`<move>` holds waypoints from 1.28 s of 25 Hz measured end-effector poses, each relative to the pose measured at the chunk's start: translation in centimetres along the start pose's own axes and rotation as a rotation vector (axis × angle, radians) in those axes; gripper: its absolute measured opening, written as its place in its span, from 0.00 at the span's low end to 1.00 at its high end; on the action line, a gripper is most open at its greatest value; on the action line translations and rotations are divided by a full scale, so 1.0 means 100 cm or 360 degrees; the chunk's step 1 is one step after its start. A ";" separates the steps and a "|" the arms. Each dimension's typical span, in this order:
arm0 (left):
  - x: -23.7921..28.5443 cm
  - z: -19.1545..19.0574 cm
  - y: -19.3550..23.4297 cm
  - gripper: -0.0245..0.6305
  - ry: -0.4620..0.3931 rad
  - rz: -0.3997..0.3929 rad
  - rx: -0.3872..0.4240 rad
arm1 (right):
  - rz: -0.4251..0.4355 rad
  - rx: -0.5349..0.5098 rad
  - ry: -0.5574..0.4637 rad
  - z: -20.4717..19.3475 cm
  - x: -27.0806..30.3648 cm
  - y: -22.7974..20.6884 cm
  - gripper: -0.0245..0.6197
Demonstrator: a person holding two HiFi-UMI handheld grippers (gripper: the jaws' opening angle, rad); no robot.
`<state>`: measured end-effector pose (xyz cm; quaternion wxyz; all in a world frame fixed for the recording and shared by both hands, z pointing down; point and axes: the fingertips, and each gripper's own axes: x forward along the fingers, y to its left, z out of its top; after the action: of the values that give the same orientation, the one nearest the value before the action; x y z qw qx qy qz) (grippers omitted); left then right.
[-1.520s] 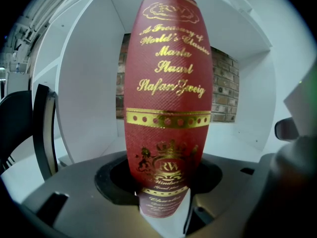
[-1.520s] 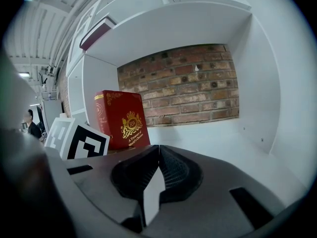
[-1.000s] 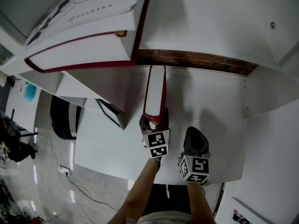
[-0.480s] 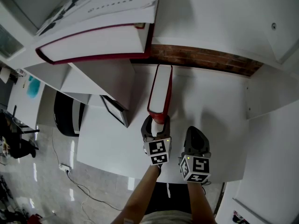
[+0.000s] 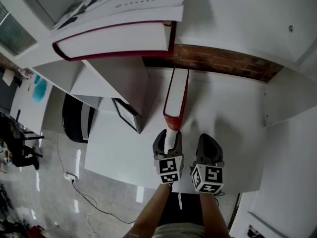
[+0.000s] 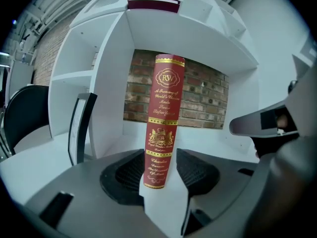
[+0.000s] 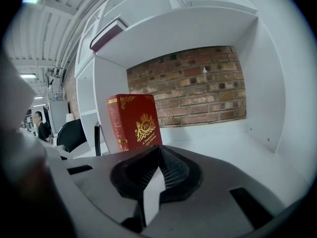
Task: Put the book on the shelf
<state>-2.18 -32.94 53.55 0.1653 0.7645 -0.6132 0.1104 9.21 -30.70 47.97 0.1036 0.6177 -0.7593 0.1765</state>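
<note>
On the shelf [image 5: 223,103], I am releasing the book [image 5: 176,95], left gripper [image 5: 167,136] empty, jaws parted but just narrowing, right gripper [image 5: 207,139] closed; next, retreating straight back.

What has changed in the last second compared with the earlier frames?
The left gripper has drawn back off the near end of the red book. Its jaws have just been closing partway, and the book now stands clear ahead of them. The book still stands upright on the shelf, and the right gripper stays shut beside the left one.
</note>
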 end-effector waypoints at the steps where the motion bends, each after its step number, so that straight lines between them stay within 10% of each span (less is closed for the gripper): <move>1: -0.001 -0.001 0.002 0.32 0.0004 0.0002 0.0006 | 0.0001 0.0000 -0.0001 0.000 0.000 0.001 0.06; 8: 0.006 -0.008 0.014 0.08 0.0088 0.0011 0.0047 | -0.0008 -0.0002 -0.0009 0.002 -0.002 0.003 0.06; 32: 0.049 0.003 -0.006 0.07 0.0131 -0.0068 0.0089 | -0.0030 -0.0005 -0.0008 0.005 0.006 -0.009 0.06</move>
<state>-0.53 -37.39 55.00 0.1711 0.7766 -0.5860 0.1553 10.03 -31.58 47.82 0.1043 0.6252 -0.7539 0.1729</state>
